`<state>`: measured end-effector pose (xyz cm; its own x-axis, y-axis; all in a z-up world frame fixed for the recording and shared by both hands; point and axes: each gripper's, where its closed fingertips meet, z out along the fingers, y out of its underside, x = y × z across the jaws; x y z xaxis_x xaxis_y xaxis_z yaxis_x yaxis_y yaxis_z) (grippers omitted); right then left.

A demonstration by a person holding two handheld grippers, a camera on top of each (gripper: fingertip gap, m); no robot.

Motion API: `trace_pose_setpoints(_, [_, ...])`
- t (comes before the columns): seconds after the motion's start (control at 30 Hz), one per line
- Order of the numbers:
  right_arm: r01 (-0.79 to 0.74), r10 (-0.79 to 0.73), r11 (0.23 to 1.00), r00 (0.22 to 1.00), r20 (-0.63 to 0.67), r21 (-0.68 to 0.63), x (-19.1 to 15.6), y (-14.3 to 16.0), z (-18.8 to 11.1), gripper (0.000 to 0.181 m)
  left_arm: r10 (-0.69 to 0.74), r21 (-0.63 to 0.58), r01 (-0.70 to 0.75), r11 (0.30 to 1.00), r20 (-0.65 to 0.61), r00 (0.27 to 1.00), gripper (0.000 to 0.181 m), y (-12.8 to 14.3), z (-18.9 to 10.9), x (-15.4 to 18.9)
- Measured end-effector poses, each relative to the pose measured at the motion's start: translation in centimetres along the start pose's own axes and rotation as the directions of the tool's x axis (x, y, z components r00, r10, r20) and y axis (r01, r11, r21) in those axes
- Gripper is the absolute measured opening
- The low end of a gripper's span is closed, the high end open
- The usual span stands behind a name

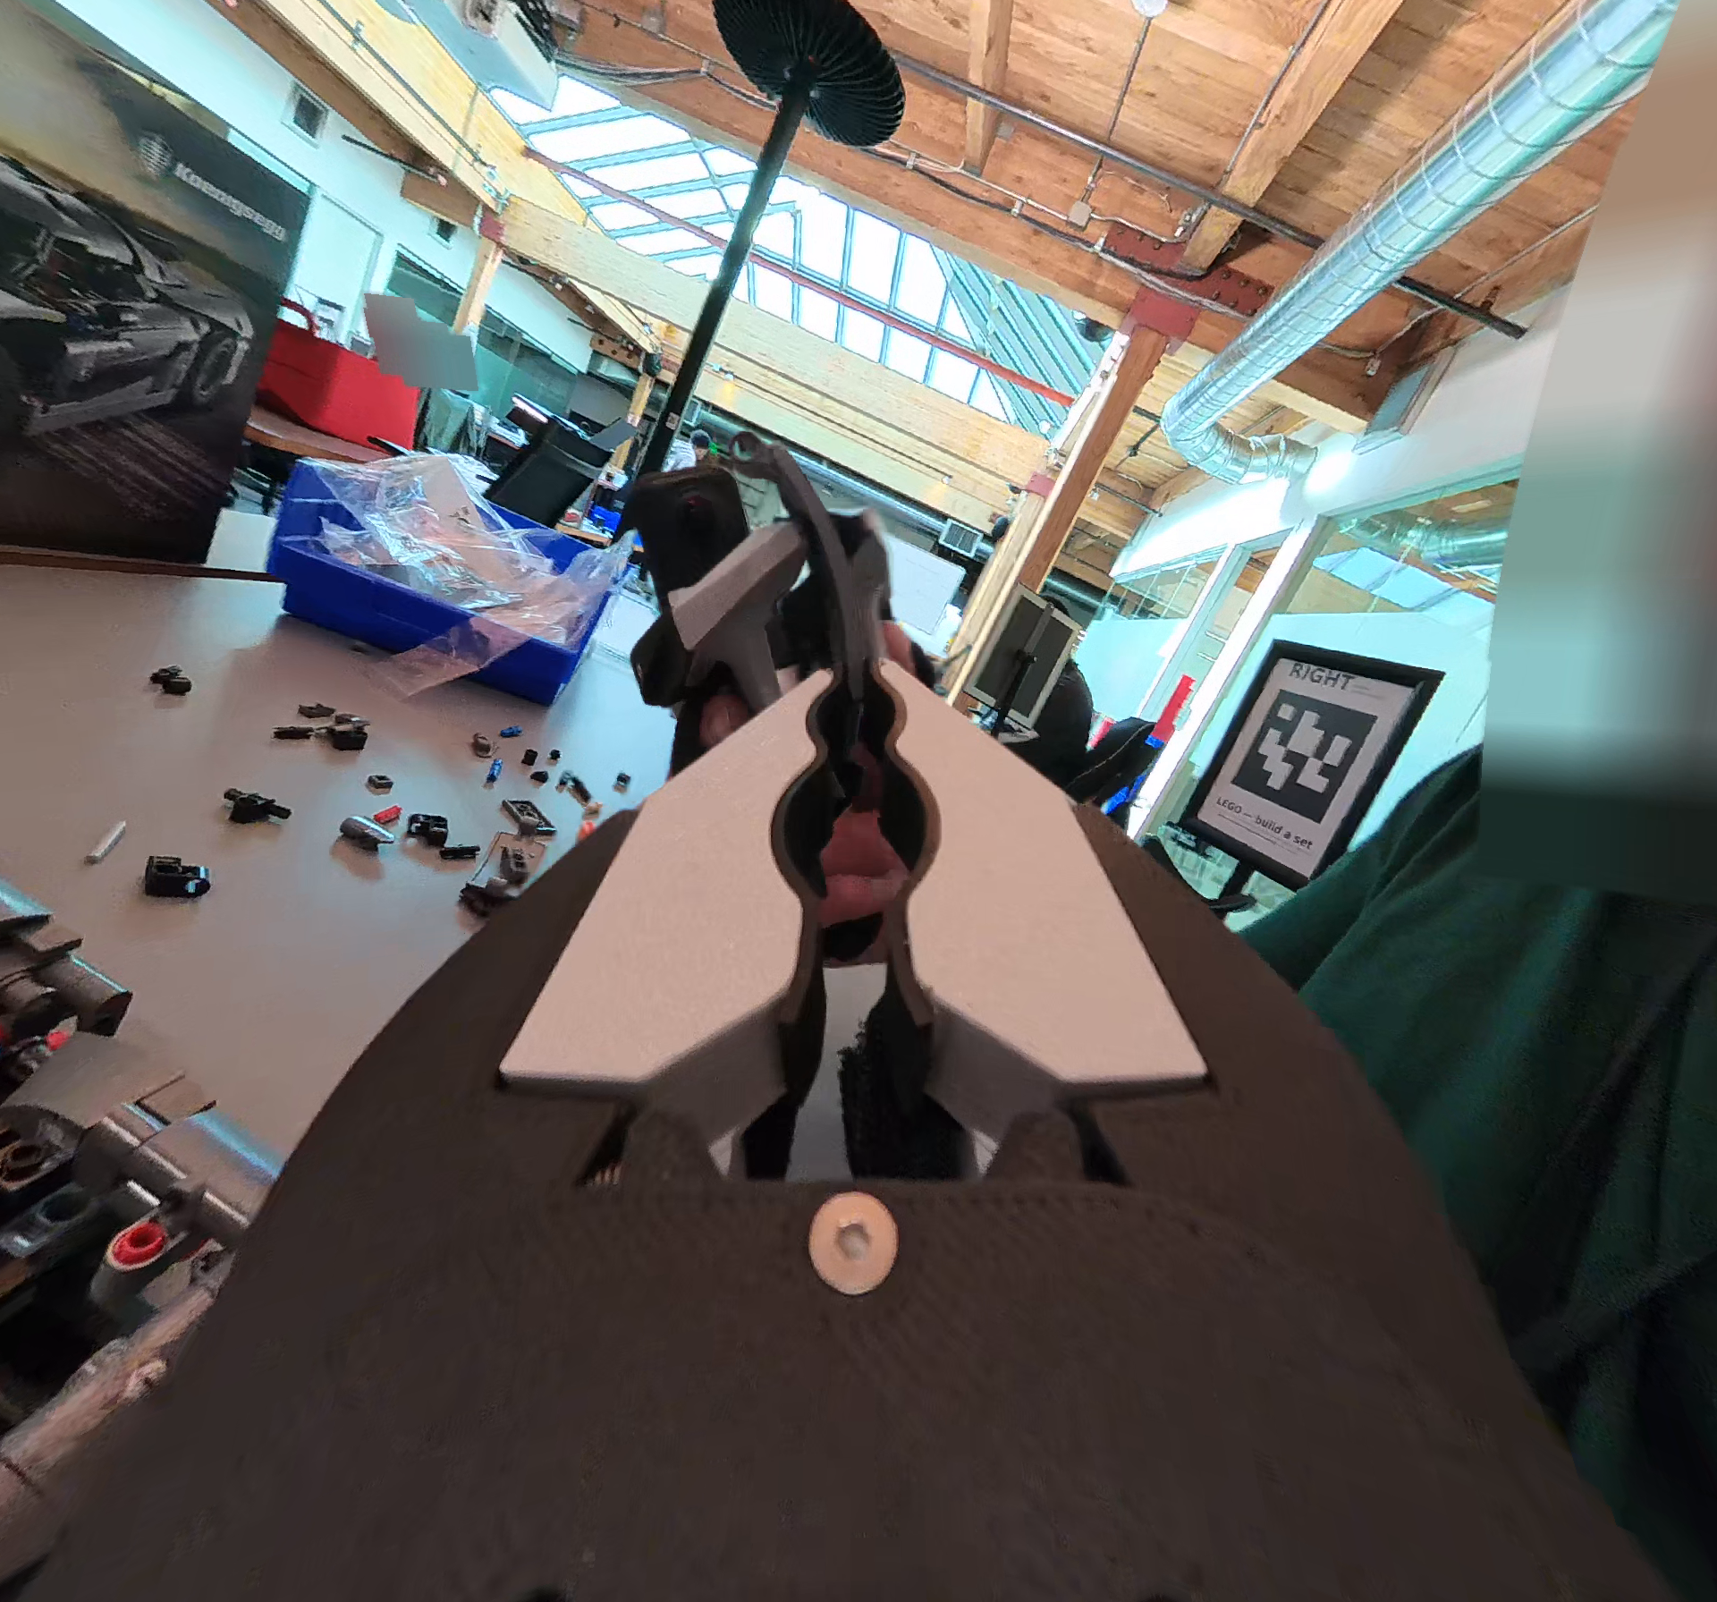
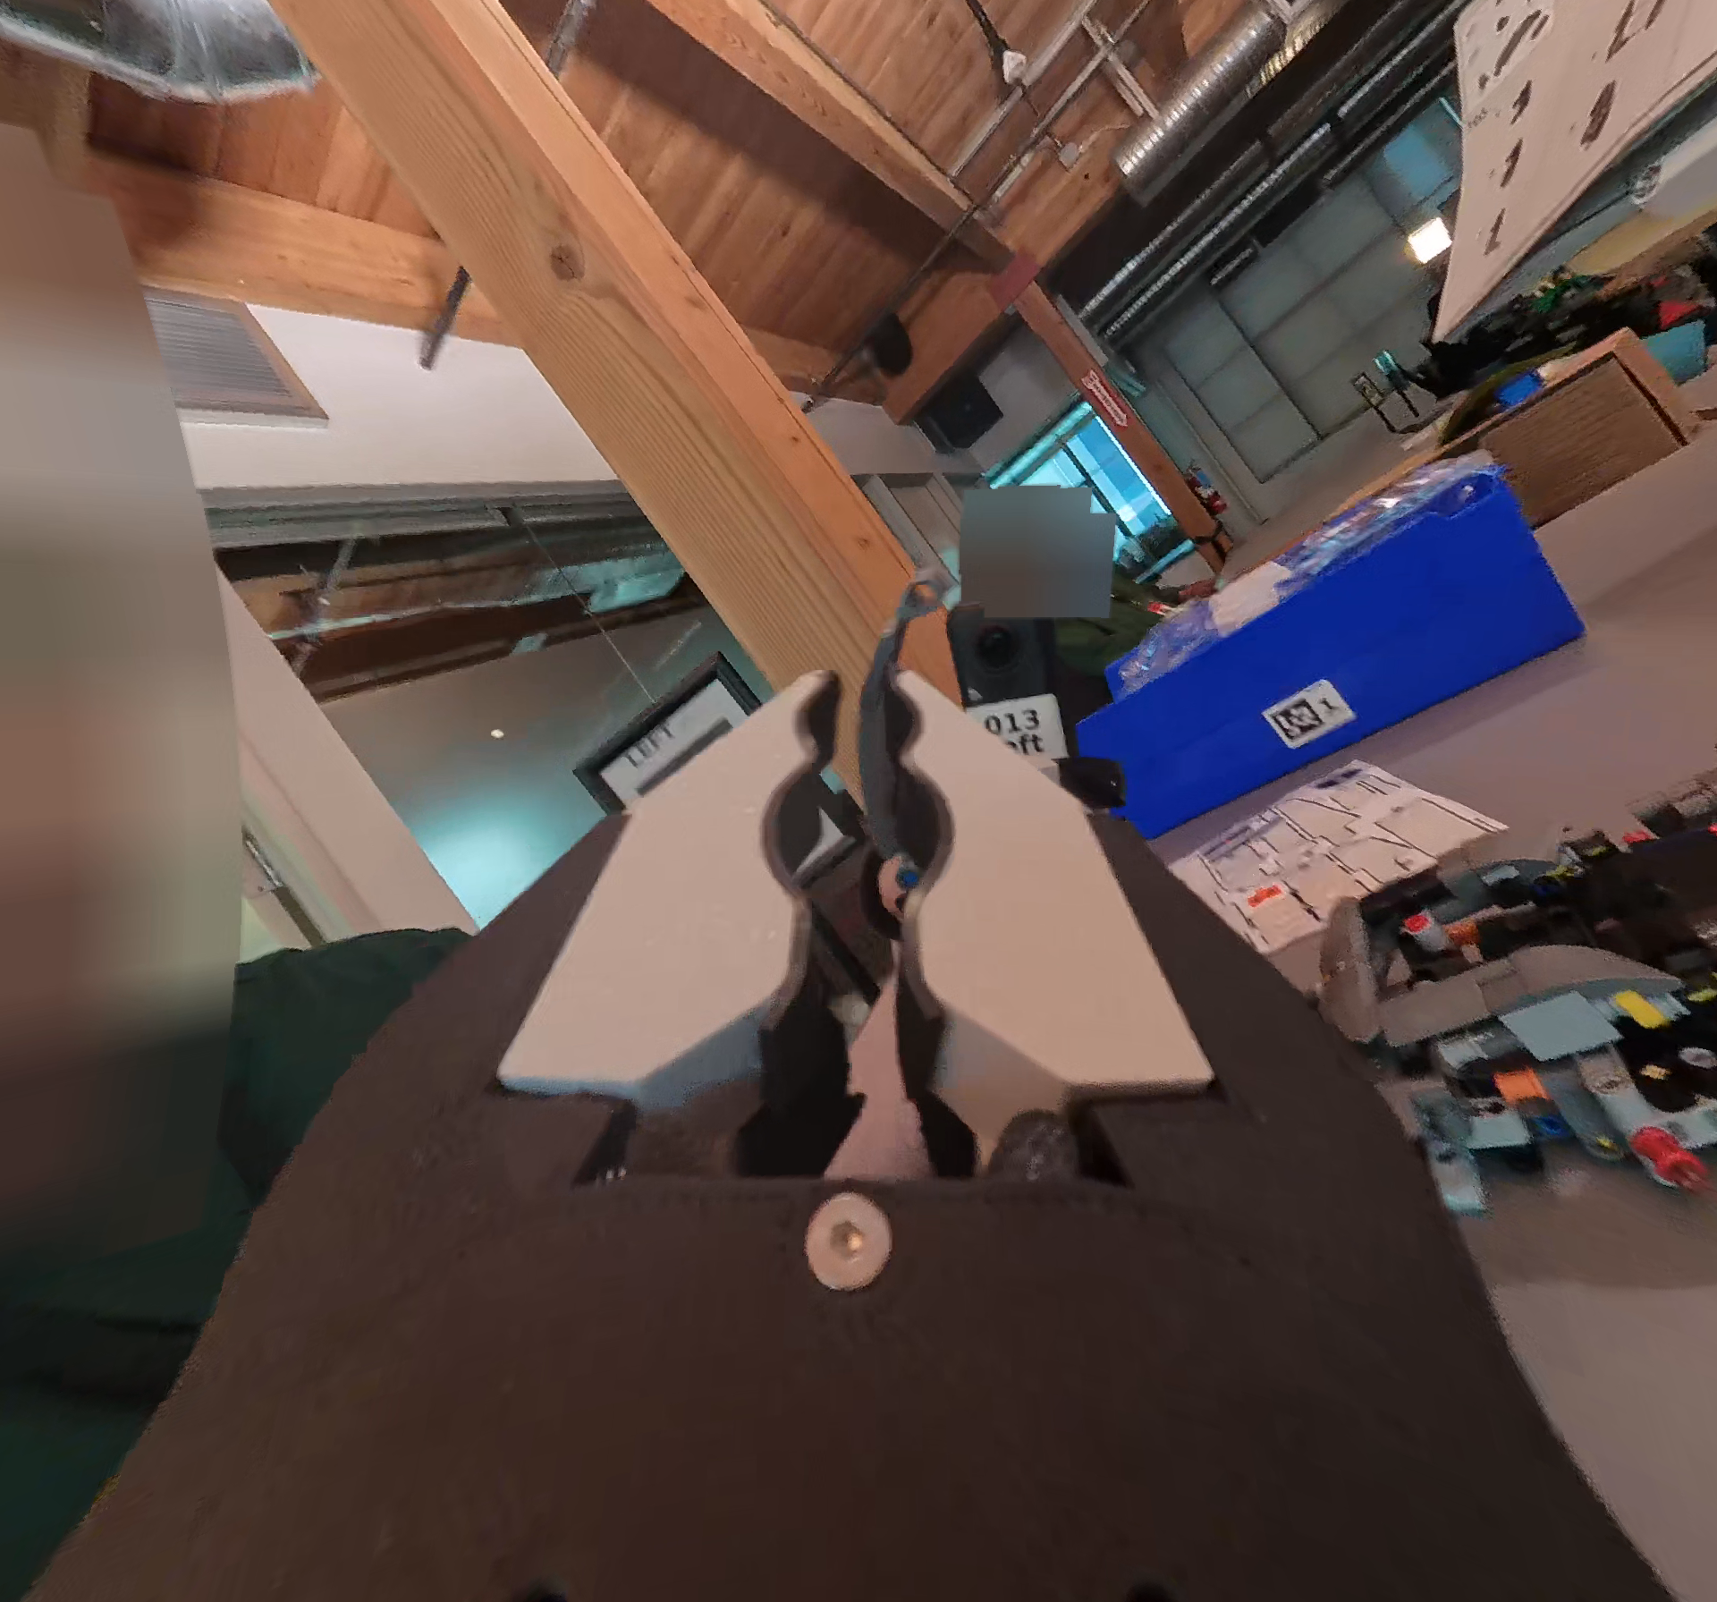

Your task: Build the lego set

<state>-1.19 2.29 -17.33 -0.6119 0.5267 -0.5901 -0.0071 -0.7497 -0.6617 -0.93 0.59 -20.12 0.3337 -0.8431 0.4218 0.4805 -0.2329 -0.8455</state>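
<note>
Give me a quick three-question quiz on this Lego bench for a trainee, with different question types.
1. True or false: the blue bin holds crumpled clear plastic.
2. What runs between the fingers of the right gripper?
A. a curved grey piece
B. a red wheel
C. a folded white sheet
3. Fill in: the loose small parts lie scattered on the ____.

Key: 1 true; 2 A; 3 table.
</note>
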Motion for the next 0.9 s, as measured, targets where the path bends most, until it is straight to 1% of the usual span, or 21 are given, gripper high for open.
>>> trace_pose_setpoints(0.03, [0.022,-0.022,1.000,1.000,-0.016,-0.017,0.2,0.1,-0.1,0.001,-0.009,-0.018,0.009,1.000,-0.015,1.000,0.000,0.2,0.1,0.2])
trace_pose_setpoints(0.13, [0.057,-0.062,0.996,0.996,-0.064,-0.074,0.4,0.5,-0.2,0.000,0.028,-0.053,-0.025,0.998,0.054,0.998,0.002,0.3,-0.2,-0.7])
trace_pose_setpoints(0.17, [0.056,-0.063,0.994,0.995,-0.073,-0.094,0.4,0.7,-0.2,0.000,0.040,-0.051,-0.037,0.998,0.053,0.998,0.006,0.0,-0.3,-0.6])
trace_pose_setpoints(0.23, [0.052,-0.064,0.990,0.994,-0.089,-0.131,0.5,1.2,0.0,0.000,0.108,-0.083,-0.099,0.992,0.112,0.988,0.013,-0.1,-0.1,-1.0])
trace_pose_setpoints(0.27, [0.056,-0.071,0.987,0.993,-0.099,-0.152,0.6,1.5,0.1,0.000,0.132,-0.098,-0.121,0.988,0.117,0.984,0.012,-0.2,0.0,-0.9])
trace_pose_setpoints(0.33, [0.059,-0.080,0.984,0.990,-0.118,-0.170,0.8,1.7,0.2,0.000,0.165,-0.110,-0.152,0.982,0.119,0.979,0.001,-0.4,0.3,-0.6])
trace_pose_setpoints(0.37, [0.058,-0.079,0.983,0.990,-0.118,-0.174,0.8,1.7,0.2,0.000,0.176,-0.112,-0.163,0.980,0.118,0.977,0.000,-0.4,0.3,-0.5])
trace_pose_setpoints(0.47, [0.082,-0.107,0.980,0.986,-0.131,-0.180,0.7,1.6,0.3,0.001,0.170,-0.083,-0.162,0.983,0.106,0.980,0.000,-0.6,0.4,-0.4])
trace_pose_setpoints(0.53, [0.079,-0.104,0.977,0.987,-0.120,-0.196,0.4,1.7,0.3,0.012,0.138,-0.046,-0.134,0.990,0.097,0.986,0.000,-0.9,0.5,-0.3])
trace_pose_setpoints(0.57, [0.087,-0.113,0.973,0.987,-0.115,-0.213,0.3,2.0,0.3,0.013,0.130,-0.015,-0.129,0.992,0.100,0.987,0.000,-1.2,0.4,-0.4])
trace_pose_setpoints(0.67, [0.122,-0.155,0.964,0.980,-0.127,-0.234,0.4,2.2,0.1,0.002,0.096,0.013,-0.097,0.995,0.063,0.993,0.000,-1.2,0.7,0.0])
trace_pose_setpoints(0.77, [0.139,-0.171,0.963,0.977,-0.125,-0.231,0.4,2.1,0.0,0.001,0.053,0.051,-0.054,0.997,0.038,0.998,0.000,-1.2,0.8,0.0])
trace_pose_setpoints(0.83, [0.143,-0.174,0.964,0.976,-0.128,-0.222,0.5,2.1,0.0,0.007,0.039,0.075,-0.041,0.996,0.026,0.999,0.000,-1.3,0.8,0.0])
trace_pose_setpoints(0.9, [0.158,-0.187,0.964,0.975,-0.122,-0.214,0.4,2.1,-0.1,0.003,0.045,0.083,-0.048,0.995,0.030,0.999,0.000,-1.3,1.0,0.0])
